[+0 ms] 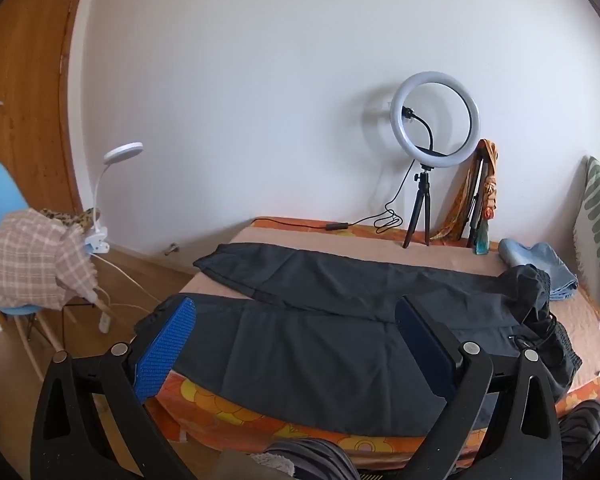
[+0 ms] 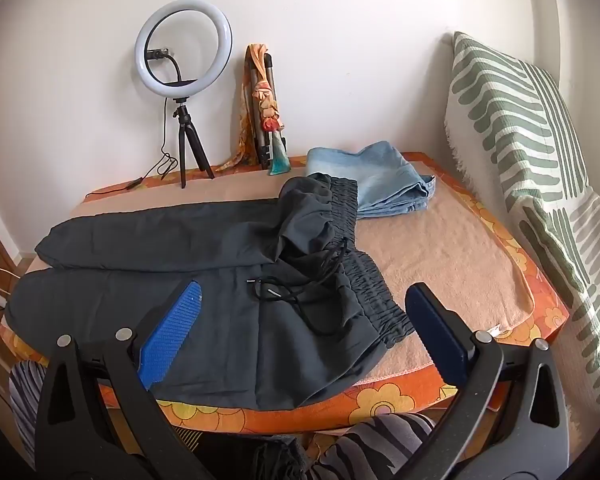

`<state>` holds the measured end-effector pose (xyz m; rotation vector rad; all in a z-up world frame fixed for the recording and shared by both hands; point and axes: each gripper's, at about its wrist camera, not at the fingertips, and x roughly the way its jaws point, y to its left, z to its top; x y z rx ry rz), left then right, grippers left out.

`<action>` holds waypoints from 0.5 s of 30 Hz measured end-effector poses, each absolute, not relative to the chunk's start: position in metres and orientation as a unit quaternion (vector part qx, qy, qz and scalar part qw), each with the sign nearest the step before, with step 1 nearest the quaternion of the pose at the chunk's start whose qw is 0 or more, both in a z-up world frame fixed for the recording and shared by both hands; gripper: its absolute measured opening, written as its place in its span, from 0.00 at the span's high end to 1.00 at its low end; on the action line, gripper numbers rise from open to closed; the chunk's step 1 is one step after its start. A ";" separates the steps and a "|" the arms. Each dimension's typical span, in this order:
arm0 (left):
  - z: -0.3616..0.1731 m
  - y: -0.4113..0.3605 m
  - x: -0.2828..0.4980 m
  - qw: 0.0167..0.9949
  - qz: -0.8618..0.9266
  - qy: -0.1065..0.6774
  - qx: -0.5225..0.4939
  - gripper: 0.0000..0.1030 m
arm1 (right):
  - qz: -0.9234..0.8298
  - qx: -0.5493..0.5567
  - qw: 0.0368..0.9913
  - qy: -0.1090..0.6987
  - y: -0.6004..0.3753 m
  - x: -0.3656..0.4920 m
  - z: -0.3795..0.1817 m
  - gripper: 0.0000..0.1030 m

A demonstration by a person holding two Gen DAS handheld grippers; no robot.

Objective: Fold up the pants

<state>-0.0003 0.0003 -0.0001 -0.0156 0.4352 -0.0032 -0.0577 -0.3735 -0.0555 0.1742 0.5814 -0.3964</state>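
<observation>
Dark grey pants (image 1: 320, 320) lie spread on the bed, both legs running to the left and side by side. The bunched elastic waistband (image 2: 352, 264) with a black drawstring (image 2: 300, 296) is at the right end. My left gripper (image 1: 296, 340) is open and empty, held above the near leg by the bed's front edge. My right gripper (image 2: 304, 328) is open and empty, held above the waist end of the pants (image 2: 204, 280).
The bed (image 2: 460, 264) has a tan towel over an orange flowered cover. Folded light-blue jeans (image 2: 380, 178) lie at the back right. A ring light on a tripod (image 2: 184, 60) and a folded stand stand by the wall. A green-striped pillow (image 2: 532, 152) leans at right. A blue chair with cloth (image 1: 28, 260) is left.
</observation>
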 end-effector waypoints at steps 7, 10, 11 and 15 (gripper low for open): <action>-0.001 0.009 0.000 0.975 -0.011 0.220 -0.015 0.03 | -0.189 0.084 0.935 0.287 -0.373 -0.057 -0.055 0.00; 0.000 0.025 -0.002 0.975 -0.015 0.219 -0.018 0.03 | -0.186 0.083 0.936 0.288 -0.373 -0.058 -0.056 0.00; 0.001 0.019 -0.001 0.975 -0.012 0.220 -0.012 0.03 | -0.192 0.089 0.935 0.285 -0.375 -0.060 -0.055 0.00; 0.000 0.006 0.000 0.975 -0.005 0.222 -0.004 0.03 | -0.192 0.088 0.935 0.285 -0.375 -0.062 -0.054 0.00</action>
